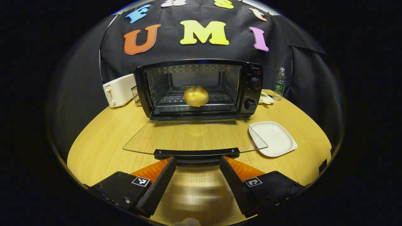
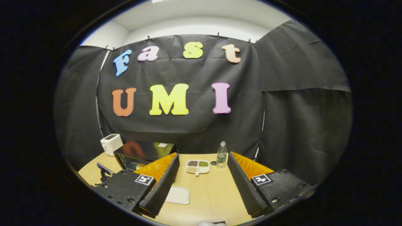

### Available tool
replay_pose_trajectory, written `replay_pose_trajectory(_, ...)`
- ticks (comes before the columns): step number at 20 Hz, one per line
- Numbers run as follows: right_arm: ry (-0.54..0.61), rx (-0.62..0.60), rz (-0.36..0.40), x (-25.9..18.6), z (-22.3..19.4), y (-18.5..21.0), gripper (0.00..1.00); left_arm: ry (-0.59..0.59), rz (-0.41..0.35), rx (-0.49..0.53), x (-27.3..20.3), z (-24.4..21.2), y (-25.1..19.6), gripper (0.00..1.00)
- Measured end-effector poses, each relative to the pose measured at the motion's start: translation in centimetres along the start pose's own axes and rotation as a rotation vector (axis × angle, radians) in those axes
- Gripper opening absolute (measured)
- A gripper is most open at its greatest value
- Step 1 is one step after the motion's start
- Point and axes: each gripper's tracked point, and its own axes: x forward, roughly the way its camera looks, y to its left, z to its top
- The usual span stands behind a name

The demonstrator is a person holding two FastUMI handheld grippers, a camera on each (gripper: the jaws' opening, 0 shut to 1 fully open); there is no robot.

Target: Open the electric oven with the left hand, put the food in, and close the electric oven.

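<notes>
Here, both grippers' jaws are spread, bun (image 1: 196, 96) inside the open oven (image 1: 201, 89).

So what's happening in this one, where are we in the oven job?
The electric oven stands with its glass door folded down flat, and the bun already sits on the rack inside. The left gripper is open just before the door handle, not gripping it. The right gripper is open and empty, raised above the table. The white plate right of the door is bare. Closing the door is what remains.
</notes>
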Motion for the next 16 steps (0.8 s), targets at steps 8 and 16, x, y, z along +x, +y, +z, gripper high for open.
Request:
replay_pose_trajectory(8,-0.002,0.0,0.008,0.2,0.4,0.2,0.95,-0.068,0.005,0.024,-0.7,3.2,0.3,0.94)
replay_pose_trajectory(16,-0.01,0.017,0.014,0.5,0.8,0.1,0.95,-0.147,0.006,0.051,-1.4,8.5,0.5,0.95)
